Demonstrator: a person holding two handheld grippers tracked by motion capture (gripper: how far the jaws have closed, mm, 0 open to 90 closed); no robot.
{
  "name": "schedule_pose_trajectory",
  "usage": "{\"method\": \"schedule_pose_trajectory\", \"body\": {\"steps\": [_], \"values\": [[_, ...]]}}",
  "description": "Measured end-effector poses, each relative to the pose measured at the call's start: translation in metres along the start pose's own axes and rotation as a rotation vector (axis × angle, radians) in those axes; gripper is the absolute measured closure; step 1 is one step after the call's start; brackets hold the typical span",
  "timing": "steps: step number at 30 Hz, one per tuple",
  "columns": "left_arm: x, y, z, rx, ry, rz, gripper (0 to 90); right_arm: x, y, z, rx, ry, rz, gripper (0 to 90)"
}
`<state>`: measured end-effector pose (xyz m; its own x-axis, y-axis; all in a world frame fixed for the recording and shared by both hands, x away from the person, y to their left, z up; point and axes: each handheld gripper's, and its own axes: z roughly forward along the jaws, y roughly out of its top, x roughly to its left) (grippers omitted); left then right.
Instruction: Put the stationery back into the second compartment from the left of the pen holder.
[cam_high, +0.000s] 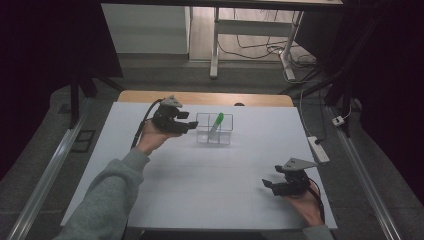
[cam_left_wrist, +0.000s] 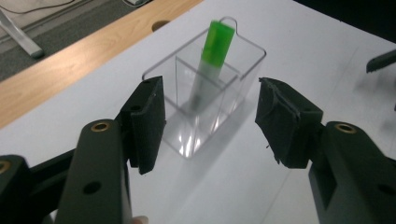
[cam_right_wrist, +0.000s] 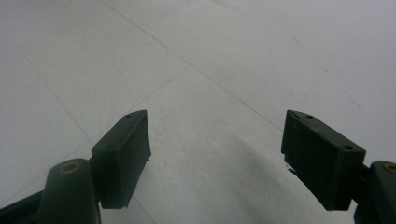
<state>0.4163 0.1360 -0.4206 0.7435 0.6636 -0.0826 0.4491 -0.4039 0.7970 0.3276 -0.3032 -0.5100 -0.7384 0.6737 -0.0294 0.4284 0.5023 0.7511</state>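
A clear plastic box with inner dividers stands on the white table, toward the back middle. A pen with a green cap leans inside it, cap up. In the left gripper view the clear box and the green-capped pen sit just beyond the jaws. My left gripper hovers just left of the box, open with nothing between its jaws. My right gripper rests near the table's front right, open over bare white surface.
A strip of wooden tabletop shows behind the white sheet. A white power strip lies off the table's right edge. Desk legs and cables stand on the floor beyond.
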Motion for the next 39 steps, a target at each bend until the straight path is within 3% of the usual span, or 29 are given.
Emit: {"method": "schedule_pose_trajectory", "body": {"steps": [3, 10, 23, 29, 39], "values": [[-0.002, -0.013, -0.010, -0.002, 0.005, -0.003, 42.0, 0.000, 0.000, -0.001, 0.000, -0.003, -0.002, 23.1], [-0.009, -0.044, -0.033, 0.024, 0.046, 0.038, 41.1, 0.000, -0.001, -0.002, -0.006, -0.003, 0.001, 23.1], [-0.017, -0.107, -0.061, 0.035, 0.070, -0.009, 40.4, -0.001, -0.001, -0.002, -0.001, -0.010, 0.006, 23.1], [-0.024, -0.130, -0.068, 0.035, 0.059, -0.033, 40.3, -0.002, -0.002, -0.005, -0.011, -0.013, 0.009, 23.1], [-0.038, -0.159, -0.069, 0.075, 0.062, -0.029, 39.2, -0.002, -0.002, -0.005, -0.008, -0.025, 0.005, 23.2]]}}
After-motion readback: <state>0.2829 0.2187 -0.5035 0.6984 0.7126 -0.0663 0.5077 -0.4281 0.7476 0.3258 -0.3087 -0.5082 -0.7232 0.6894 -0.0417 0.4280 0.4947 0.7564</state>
